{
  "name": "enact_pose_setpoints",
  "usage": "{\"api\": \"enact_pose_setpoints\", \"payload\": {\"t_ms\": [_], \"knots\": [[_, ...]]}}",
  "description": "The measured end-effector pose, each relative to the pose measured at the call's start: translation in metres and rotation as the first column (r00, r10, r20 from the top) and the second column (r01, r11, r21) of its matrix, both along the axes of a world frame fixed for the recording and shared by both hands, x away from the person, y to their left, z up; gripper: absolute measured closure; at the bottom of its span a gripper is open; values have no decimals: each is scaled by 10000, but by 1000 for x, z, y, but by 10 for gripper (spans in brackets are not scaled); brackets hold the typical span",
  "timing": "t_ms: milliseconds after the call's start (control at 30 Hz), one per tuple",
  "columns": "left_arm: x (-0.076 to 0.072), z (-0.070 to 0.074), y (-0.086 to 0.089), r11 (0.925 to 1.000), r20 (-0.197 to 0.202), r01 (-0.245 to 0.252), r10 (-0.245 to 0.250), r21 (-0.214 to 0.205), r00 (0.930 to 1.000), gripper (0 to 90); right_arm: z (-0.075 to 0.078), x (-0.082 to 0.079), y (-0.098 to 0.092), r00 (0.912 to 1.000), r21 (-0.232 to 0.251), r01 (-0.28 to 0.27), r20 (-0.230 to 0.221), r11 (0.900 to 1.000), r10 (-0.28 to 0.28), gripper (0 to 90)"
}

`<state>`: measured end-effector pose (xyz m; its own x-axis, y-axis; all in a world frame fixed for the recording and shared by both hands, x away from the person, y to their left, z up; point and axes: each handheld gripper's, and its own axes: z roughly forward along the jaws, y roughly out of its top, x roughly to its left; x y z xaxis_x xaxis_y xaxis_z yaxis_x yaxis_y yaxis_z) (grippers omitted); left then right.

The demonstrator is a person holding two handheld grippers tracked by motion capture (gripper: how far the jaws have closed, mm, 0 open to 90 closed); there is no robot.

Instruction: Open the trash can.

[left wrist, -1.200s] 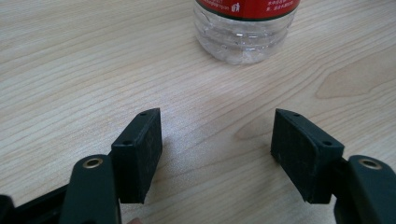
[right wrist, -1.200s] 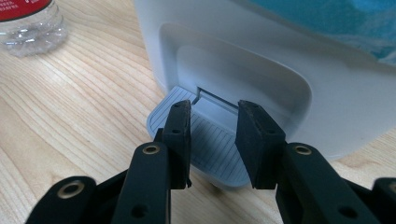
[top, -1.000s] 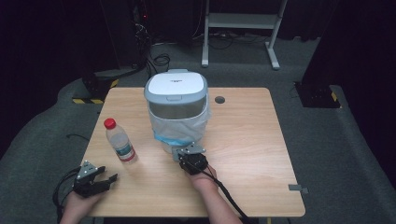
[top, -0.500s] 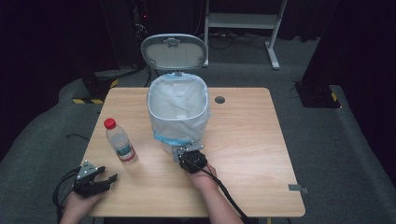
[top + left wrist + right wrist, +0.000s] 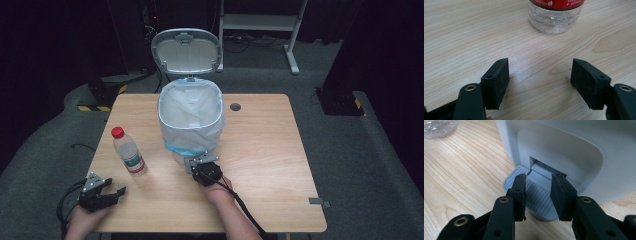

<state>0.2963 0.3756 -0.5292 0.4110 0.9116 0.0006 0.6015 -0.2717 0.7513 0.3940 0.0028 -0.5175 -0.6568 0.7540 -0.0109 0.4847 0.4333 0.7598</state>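
The right gripper (image 5: 537, 196) rests its part-open jaws on the pedal (image 5: 534, 195) of the pedal bin (image 5: 191, 122), which stands mid-tabletop toward the far edge; its lid (image 5: 186, 51) stands up in the high view. Near the tabletop's front left corner, the left gripper (image 5: 540, 80) has just been opening, nothing between its jaws, facing the water bottle (image 5: 128, 150).

Dim room, grey carpet floor (image 5: 350, 150), white metal stand (image 5: 260, 22) behind wooden table (image 5: 270, 150)

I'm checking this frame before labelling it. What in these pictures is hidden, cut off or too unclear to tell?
- Bottle: left gripper view's top edge cuts off everything above the label; any contents unclear.
- Pedal: in the high view the right tool covers it.
- Right tool: whether its jaws press the pedal or just hover is unclear.
- Bin: its liner hides the bottom inside.
- Left tool: jaws have just been opening, nothing between them.
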Motion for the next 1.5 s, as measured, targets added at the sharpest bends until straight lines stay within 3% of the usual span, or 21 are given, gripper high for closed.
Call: {"api": "enact_pose_setpoints", "payload": {"t_ms": [167, 367, 467, 567, 733, 967, 1067, 1233, 1500], "knots": [[-1, 0, -1, 10000, -64, 33, -33, 17, 10000, 263, 0, -1, 0, 10000, 56, 39, -21, 10000, -39, 651], [-2, 0, -2, 9998, -179, 40, -36, 213, 9998, 143, -1, -1, 0, 10000, 46, 30, 38, 10000, -30, 651], [-1, 2, -4, 9997, -522, 129, -119, 190, 9986, 104, -1, -1, 0, 10000, 51, 32, 50, 10000, -33, 651], [-2, 3, -5, 9997, -531, 233, -234, -22, 9983, 60, -1, -1, 0, 10000, 58, 32, 47, 10000, -32, 651], [-2, 20, -12, 9995, -15, 244, -244, -213, 9997, 5, -1, -1, 0, 10000, 55, 44, 53, 10000, -44, 651], [3, 40, -20, 9987, 637, 403, -383, -309, 9972, 5, -1, -1, 0, 10000, 68, 37, 80, 10000, -37, 651], [11, 51, -24, 9980, 916, 400, -354, -498, 9952, 5, -1, -1, 0, 10000, 72, 39, 89, 10000, -39, 651], [25, 62, -27, 9976, 1049, 421, -362, -544, 9938, 5, -1, -2, 0, 10000, 117, 82, 31, 9999, -82, 651], [42, 79, -38, 9964, 1608, 530, -418, -661, 9861, 5, -1, -1, 0, 9999, 71, 27, 119, 10000, -28, 651]]}}
